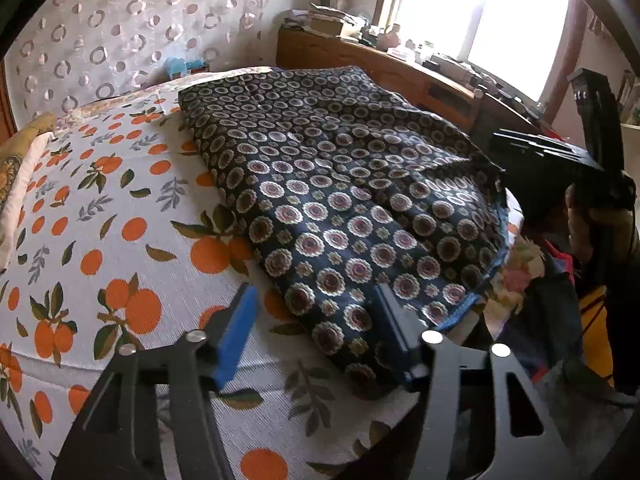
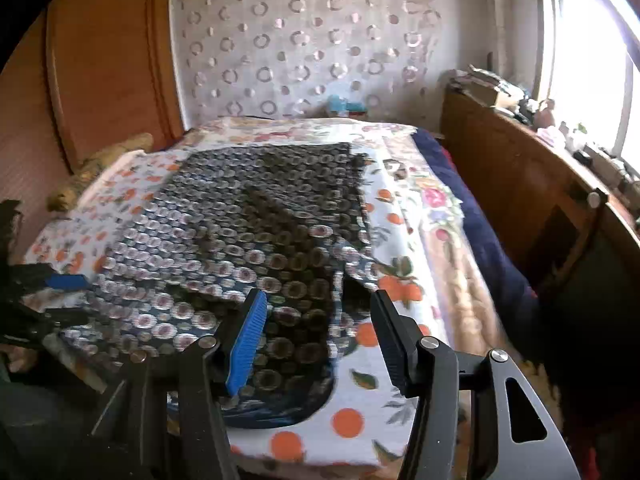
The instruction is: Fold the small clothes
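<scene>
A dark navy garment (image 1: 340,168) printed with round flower medallions lies spread on the bed, on a white sheet with an orange-fruit print (image 1: 100,208). My left gripper (image 1: 316,320) hovers at the garment's near corner, jaws apart; its blue-padded left finger is over bare sheet and its right finger over the cloth. In the right wrist view the garment (image 2: 248,224) has a fold ridge across its middle. My right gripper (image 2: 320,332) stands open above the garment's near right corner, and no pad presses on the cloth. A hand holds the right gripper (image 1: 560,156) at the garment's far edge.
A wooden sideboard (image 2: 520,184) crowded with small items runs under the bright window at the right. A wooden headboard (image 2: 108,64) and a pillow (image 2: 96,168) are at the left. A dark blue blanket (image 2: 480,240) hangs along the bed's right side. A circle-patterned curtain (image 2: 304,40) hangs behind.
</scene>
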